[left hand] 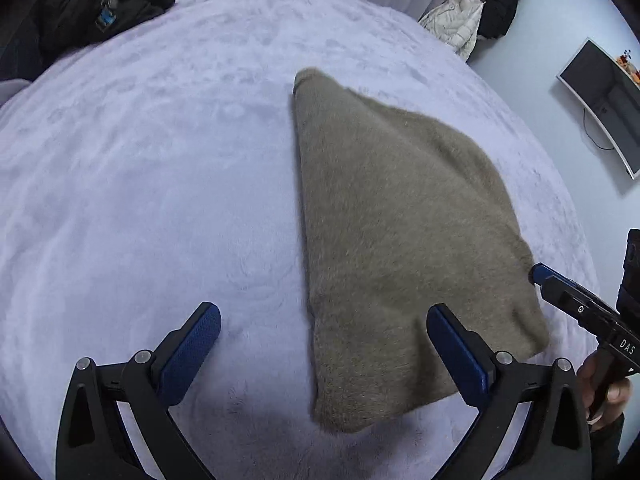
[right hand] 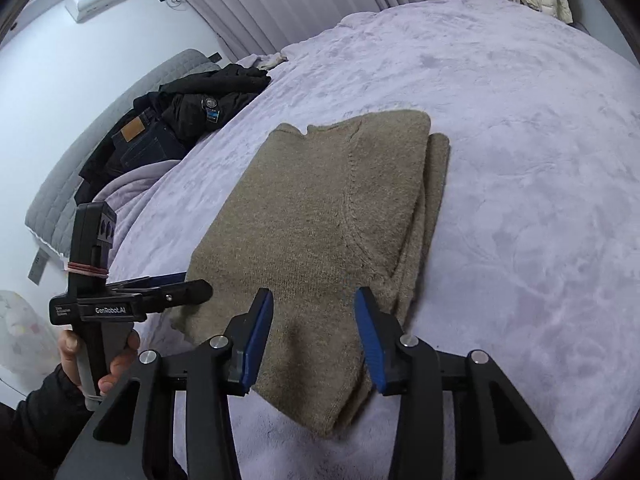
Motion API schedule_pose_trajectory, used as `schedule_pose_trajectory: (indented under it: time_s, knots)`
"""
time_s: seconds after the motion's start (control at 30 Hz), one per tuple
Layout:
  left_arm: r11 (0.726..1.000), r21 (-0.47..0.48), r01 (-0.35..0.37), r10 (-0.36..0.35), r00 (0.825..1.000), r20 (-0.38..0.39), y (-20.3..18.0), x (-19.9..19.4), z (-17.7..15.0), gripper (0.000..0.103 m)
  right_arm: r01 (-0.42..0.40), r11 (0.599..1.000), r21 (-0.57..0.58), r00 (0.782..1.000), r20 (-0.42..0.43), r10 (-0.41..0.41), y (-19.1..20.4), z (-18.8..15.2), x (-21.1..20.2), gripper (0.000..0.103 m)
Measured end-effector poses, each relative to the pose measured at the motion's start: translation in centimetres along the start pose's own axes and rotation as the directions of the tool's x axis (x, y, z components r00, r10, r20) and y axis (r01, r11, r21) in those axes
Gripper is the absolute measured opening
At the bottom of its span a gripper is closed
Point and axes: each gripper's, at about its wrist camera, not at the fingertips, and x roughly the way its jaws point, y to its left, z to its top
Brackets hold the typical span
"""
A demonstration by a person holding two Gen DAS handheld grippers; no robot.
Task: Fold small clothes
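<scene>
Right wrist view shows the folded sweater (right hand: 320, 232) running lengthwise straight ahead on the bed (right hand: 520, 160), its near end between the spread-apart, empty right tool (right hand: 314, 338), nearer than the likewise released left tool (left hand: 324, 356).

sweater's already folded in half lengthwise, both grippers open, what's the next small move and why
Probably lower the right gripper onto the near end of the brown sweater and close on it. Its jaws stand open right over that edge, nothing held, and the sweater lies long on the bed cover, so folding the near end toward the far end seems next. The left gripper is open too.
</scene>
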Motion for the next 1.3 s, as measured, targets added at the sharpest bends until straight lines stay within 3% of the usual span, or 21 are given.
schedule_pose_trajectory:
  time_s: [0.03, 0.1, 0.17, 0.27, 0.3, 0.37, 0.47, 0.53, 0.6, 0.67, 0.8, 0.93, 1.1, 1.2, 1.3]
  knots:
    - [1.0, 0.008, 0.009, -0.009, 1.0, 0.029, -0.3, -0.9, 0.7, 0.103, 0.009, 1.0, -0.023, 1.0, 0.025, -0.008, 0.5, 0.4, -0.7, 0.05]
    - [1.0, 0.015, 0.008, -0.009, 0.998, 0.065, -1.0, -1.5, 2.7, 0.103, 0.053, 0.995, -0.085, 0.996, 0.08, -0.047, 1.7, 1.7, -1.9, 0.064]
    - [0.998, 0.037, -0.043, 0.042, 0.998, 0.046, -1.7, 0.0, 4.6, 0.103, 0.091, 0.985, -0.149, 0.989, 0.126, -0.073, 2.8, 3.5, -1.8, 0.075]
    - [0.984, 0.082, -0.158, 0.163, 0.985, -0.061, -2.2, 4.6, 5.5, 0.103, 0.056, 0.984, -0.167, 0.997, 0.066, -0.046, 2.8, 5.5, 1.1, 0.075]
    - [0.983, 0.078, -0.166, 0.173, 0.98, -0.099, -1.5, 5.9, 5.1, 0.103, 0.025, 0.989, -0.147, 1.0, 0.017, -0.023, 2.1, 5.9, 2.6, 0.075]
    - [0.993, 0.019, -0.117, 0.119, 0.985, -0.122, -0.5, 6.4, 5.1, 0.103, -0.017, 0.994, -0.104, 0.997, -0.073, 0.009, 0.4, 6.0, 5.2, 0.072]
    - [0.991, 0.023, -0.131, 0.133, 0.988, -0.081, -0.7, 5.0, 5.5, 0.103, 0.002, 0.998, -0.061, 0.998, -0.057, -0.005, -2.0, 5.9, 5.5, 0.063]
    - [0.987, 0.06, -0.15, 0.151, 0.988, -0.023, -1.6, 3.9, 6.2, 0.103, 0.01, 1.0, -0.022, 1.0, -0.024, -0.01, -2.2, 6.5, 4.4, 0.066]
    - [0.989, 0.083, -0.119, 0.12, 0.993, 0.001, -2.4, 3.7, 7.6, 0.103, 0.033, 0.998, -0.062, 0.999, 0.031, -0.031, -1.3, 7.3, 3.2, 0.067]
    - [0.988, 0.11, -0.112, 0.113, 0.994, -0.002, -3.6, 4.2, 8.6, 0.103, -0.011, 0.994, -0.112, 0.998, 0.055, 0.017, -0.5, 8.4, 2.9, 0.07]
    - [0.951, 0.136, -0.278, 0.284, 0.958, -0.029, -4.2, 7.4, 9.9, 0.103, -0.084, 0.994, -0.075, 0.996, -0.006, 0.084, -1.4, 10.6, 6.0, 0.07]
    - [0.967, 0.092, -0.239, 0.246, 0.967, -0.063, -2.8, 8.7, 10.0, 0.103, -0.074, 0.997, 0.036, 0.994, -0.082, 0.076, -4.5, 12.0, 10.2, 0.069]
    - [0.966, 0.089, -0.242, 0.248, 0.966, -0.075, -2.8, 9.0, 10.9, 0.103, 0.102, 0.994, -0.047, 0.991, -0.076, -0.106, -4.1, 13.6, 11.5, 0.069]
    - [0.967, 0.096, -0.235, 0.242, 0.968, -0.062, -3.0, 7.9, 11.0, 0.103, 0.161, 0.985, -0.059, 0.983, -0.075, -0.165, -3.6, 13.6, 10.7, 0.069]
    - [0.981, 0.091, -0.171, 0.178, 0.981, -0.081, -2.7, 6.9, 10.4, 0.103, 0.233, 0.969, -0.078, 0.971, -0.032, -0.236, -2.6, 12.3, 7.9, 0.072]
